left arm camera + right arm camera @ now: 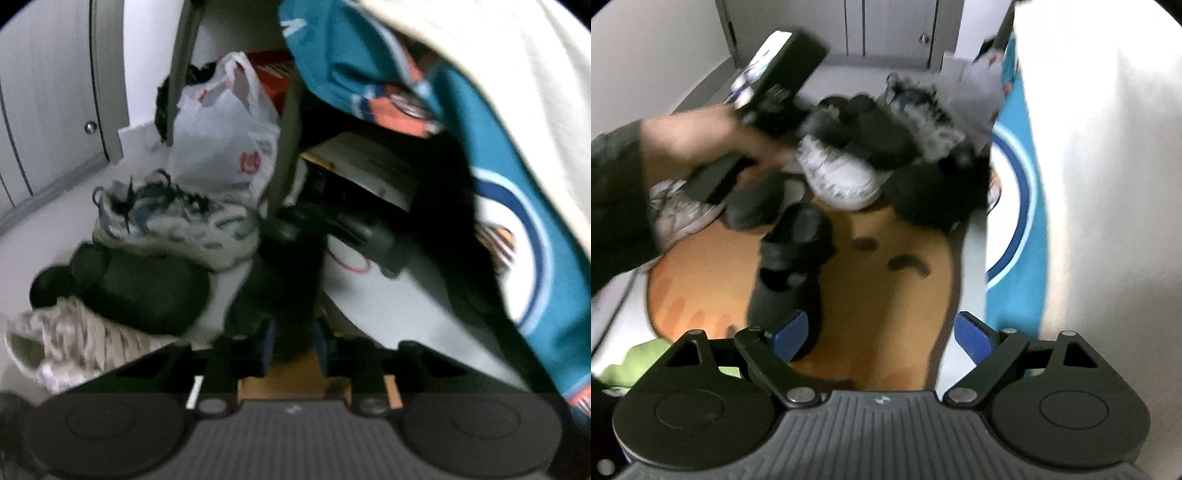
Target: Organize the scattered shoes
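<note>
Shoes (849, 147) piled on floor, plastic bag (225, 136) bulging, contents hidden

Just ahead of our right gripper (881, 332), a black strapped sandal (790, 266) lies flat on the orange mat. Beyond it we see a heap: white sneaker (838, 173), black slippers (879, 129), grey laced trainer (170, 218).

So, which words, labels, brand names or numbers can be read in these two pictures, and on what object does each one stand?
No text can be read with certainty.
White plastic bag: red print, too blurred to read.
Teal cloth: a white mark at its upper edge, perhaps a letter, cut off and unclear.
Gripper body: a small white logo, no letters.
White sneaker: grey markings, blurred.
White box: a small red mark, unreadable.
</note>
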`<action>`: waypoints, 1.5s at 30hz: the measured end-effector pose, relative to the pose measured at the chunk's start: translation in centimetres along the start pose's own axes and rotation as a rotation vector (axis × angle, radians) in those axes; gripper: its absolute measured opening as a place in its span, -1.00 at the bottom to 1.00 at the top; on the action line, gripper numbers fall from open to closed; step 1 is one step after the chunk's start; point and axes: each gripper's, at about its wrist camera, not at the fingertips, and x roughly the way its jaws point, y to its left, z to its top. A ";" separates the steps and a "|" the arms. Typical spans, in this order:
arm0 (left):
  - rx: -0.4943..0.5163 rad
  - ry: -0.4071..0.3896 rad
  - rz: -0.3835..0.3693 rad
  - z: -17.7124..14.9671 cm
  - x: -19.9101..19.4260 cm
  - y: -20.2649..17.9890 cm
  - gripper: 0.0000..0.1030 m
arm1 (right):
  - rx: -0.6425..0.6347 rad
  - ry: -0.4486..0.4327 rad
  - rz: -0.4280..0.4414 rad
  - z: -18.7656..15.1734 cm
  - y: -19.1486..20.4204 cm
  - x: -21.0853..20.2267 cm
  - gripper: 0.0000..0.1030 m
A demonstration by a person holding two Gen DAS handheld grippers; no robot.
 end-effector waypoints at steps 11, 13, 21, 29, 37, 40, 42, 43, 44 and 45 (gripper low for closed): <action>0.011 0.010 0.007 3.4 7.1 1.8 -0.51 | 0.009 -0.018 0.032 0.5 0.0 -0.6 0.75; 0.010 0.017 0.004 3.5 7.9 1.9 -0.50 | 0.014 -0.017 0.033 0.6 -0.1 -0.4 0.75; 0.098 0.018 0.004 4.3 10.1 0.7 -0.30 | 0.027 -0.009 0.046 0.8 -0.3 -0.4 0.75; -0.115 0.070 -0.118 5.5 12.1 1.7 -0.07 | 0.031 -0.013 0.054 0.8 -0.4 -0.4 0.75; -0.410 0.100 -0.193 5.2 14.2 4.1 -0.01 | 0.039 0.000 0.076 0.8 -0.2 -0.3 0.75; -0.478 0.100 -0.211 5.1 14.5 4.7 0.00 | 0.041 -0.002 0.085 0.7 -0.2 -0.5 0.75; -0.512 0.101 -0.216 5.1 14.6 5.0 0.01 | 0.041 -0.005 0.088 0.7 -0.1 -0.6 0.75; -0.532 0.104 -0.221 5.0 14.6 5.1 0.01 | 0.042 -0.006 0.090 0.6 -0.1 -0.6 0.75; -0.553 0.106 -0.225 5.0 14.7 5.3 0.01 | 0.042 -0.005 0.091 0.6 -0.1 -0.7 0.75; -0.557 0.108 -0.221 5.2 14.6 5.3 0.01 | 0.042 -0.005 0.092 0.6 -0.1 -0.7 0.75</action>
